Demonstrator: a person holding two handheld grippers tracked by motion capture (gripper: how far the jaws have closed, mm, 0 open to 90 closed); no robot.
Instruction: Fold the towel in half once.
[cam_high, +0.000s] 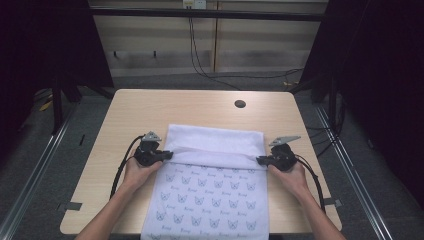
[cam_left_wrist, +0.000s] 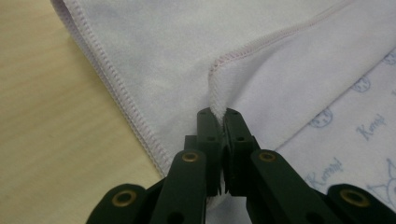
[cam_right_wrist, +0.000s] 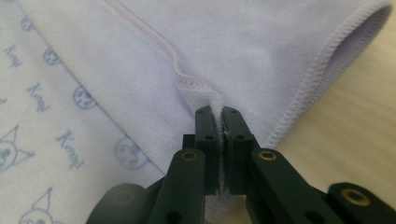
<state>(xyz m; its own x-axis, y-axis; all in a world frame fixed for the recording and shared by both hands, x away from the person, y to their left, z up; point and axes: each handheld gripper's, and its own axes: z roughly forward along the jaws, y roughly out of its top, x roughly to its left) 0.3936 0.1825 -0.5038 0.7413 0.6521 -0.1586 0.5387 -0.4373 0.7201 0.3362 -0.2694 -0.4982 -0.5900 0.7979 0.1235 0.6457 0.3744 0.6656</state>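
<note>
Table (cam_high: 130, 107) edge cuts off towel (cam_high: 215, 200); jaws hide pinched hems.

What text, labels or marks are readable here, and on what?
"Kemy!": my best reading of the small blue script word repeated across the printed face of the towel, between little cat-face drawings; the letters are soft in both gripper views, so the spelling is uncertain.
In the high view the same print is too small to read.
No readable text on the table or on the black jaws.

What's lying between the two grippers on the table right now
In the high view, the folded-over edge of the towel spans from the left gripper to the right gripper; each is clamped on it.
</note>
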